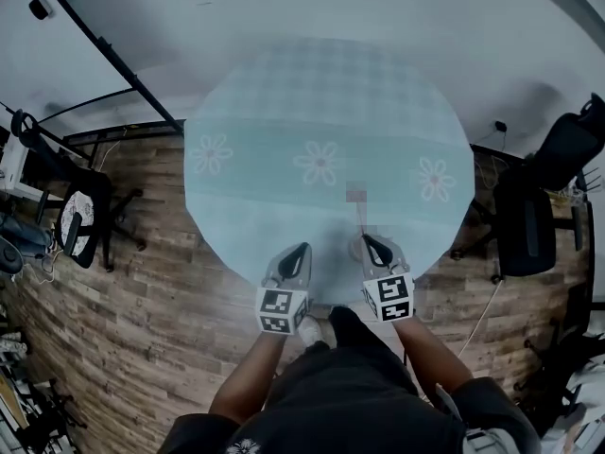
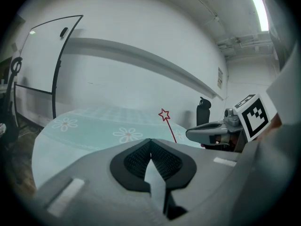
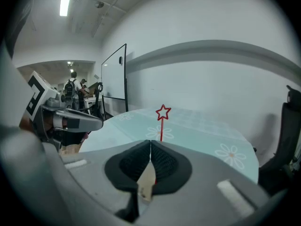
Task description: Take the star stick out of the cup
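Head view: both tools sit at the near edge of the round table [image 1: 331,93], which has a teal flower cloth. The left gripper [image 1: 301,251] is near-left and the right gripper [image 1: 369,241] near-right. The star stick [image 1: 359,220] rises just beyond the right gripper's tip, its top under a mosaic patch. I cannot make out the cup here.

Left gripper view: jaws pressed together, nothing between the pads. The star stick stands up and to the right of them, tilted slightly left, apart from this tool. The right gripper shows at the right edge.

Right gripper view: jaws also pressed together at the tips and pinching nothing. The stick stands upright just past them, a touch right of the seam, with the star above the jaw line. A pale patch through the lower gap is probably the cup [image 3: 145,179].

Step, as I judge it: approach, grasp not yet made. The next move calls for spreading the right jaws, easing them around the stick below the star, closing, then lifting straight up so the cup does not tip.
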### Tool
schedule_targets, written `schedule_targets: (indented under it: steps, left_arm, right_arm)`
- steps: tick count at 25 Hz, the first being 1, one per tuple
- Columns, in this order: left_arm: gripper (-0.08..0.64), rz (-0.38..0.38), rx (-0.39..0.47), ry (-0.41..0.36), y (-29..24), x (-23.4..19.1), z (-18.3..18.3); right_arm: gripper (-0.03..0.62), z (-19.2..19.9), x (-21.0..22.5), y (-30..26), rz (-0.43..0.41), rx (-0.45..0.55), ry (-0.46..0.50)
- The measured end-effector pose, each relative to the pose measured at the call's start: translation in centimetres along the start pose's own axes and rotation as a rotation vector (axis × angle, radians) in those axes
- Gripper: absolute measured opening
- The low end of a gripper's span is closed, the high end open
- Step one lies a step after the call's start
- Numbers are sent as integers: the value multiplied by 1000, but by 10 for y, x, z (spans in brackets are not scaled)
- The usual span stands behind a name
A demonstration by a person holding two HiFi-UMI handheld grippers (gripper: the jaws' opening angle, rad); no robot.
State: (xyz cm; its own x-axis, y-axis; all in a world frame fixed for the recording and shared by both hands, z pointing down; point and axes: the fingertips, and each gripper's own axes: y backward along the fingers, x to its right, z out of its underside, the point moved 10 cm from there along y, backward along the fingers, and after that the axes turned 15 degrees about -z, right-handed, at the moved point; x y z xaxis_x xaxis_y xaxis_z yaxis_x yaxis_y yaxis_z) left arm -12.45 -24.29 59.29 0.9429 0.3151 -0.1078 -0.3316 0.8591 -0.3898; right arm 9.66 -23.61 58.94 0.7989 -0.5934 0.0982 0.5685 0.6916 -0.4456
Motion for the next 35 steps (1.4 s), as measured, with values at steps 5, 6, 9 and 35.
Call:
schedule_targets:
  steps: [5,6,9,35]
  left_arm:
    - [5,-13,-28,-3,-7,-1,6]
    - [5,-13,-30,-3,-8,-1,7]
    - [6,-12,-56,-2,-12,1,9]
    - [5,8,-74,35,-21,0,12]
  right_arm:
    - [58,9,8,-12,-4,-48,-20]
    - [60,11,10,-14,-2,-55,-23]
    - [61,14,17,-22,-2,-80,-30]
    - [44,8,29,-44,3,-183,-23]
